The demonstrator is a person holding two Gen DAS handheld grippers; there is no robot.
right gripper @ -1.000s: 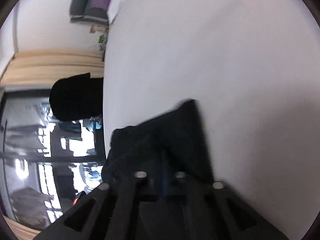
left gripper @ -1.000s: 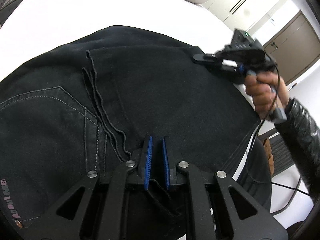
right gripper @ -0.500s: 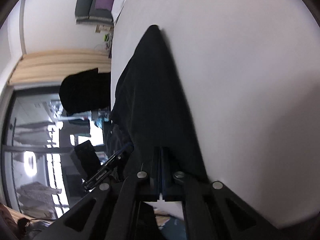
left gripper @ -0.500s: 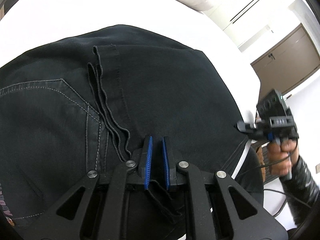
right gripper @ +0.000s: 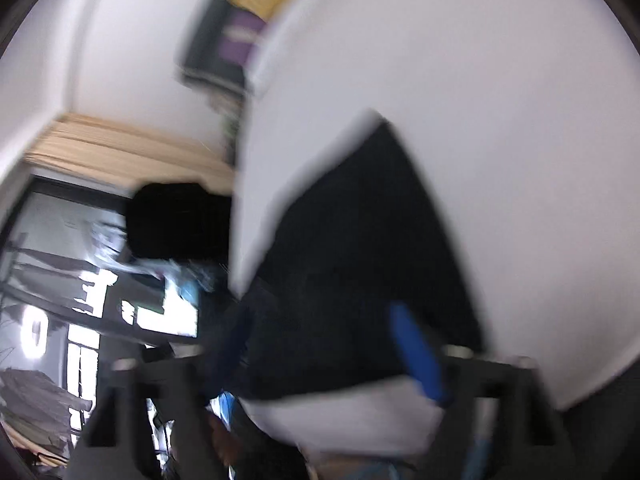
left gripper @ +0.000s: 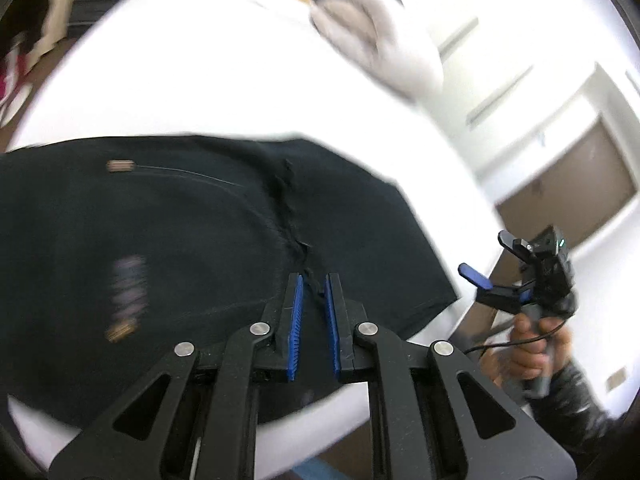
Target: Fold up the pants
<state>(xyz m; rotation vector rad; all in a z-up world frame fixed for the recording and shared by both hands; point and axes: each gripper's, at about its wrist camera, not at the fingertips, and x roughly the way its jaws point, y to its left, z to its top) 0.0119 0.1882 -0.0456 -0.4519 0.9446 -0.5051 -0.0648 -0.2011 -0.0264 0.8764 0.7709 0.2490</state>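
Black pants (left gripper: pixel 160 248) lie folded and flat on the white bed (left gripper: pixel 200 80), and the hem edge (left gripper: pixel 288 200) runs up across them. In the left wrist view my left gripper (left gripper: pixel 313 280) hovers over the near edge. Its jaws are opening, and a thin strand of the hem sits loosely between the blue pads (left gripper: pixel 296 312). My right gripper (left gripper: pixel 486 254), in a hand off the bed's right side, is opening wide and holds nothing. In the blurred right wrist view the pants (right gripper: pixel 360 240) lie beyond that gripper (right gripper: pixel 320 344), whose blue pad (right gripper: pixel 416 352) stands clear of the cloth.
A pale pillow (left gripper: pixel 376 40) lies at the head of the bed. White wardrobe doors and a brown door (left gripper: pixel 568 184) stand beyond the right side. The right wrist view shows a sofa with purple cushions (right gripper: pixel 236 44), a dark chair back (right gripper: pixel 176 220) and a window.
The right gripper has let go of the pants, opened wide and drawn back off the bed's edge. The left gripper has swung and pulled back, its pads slightly wider apart.
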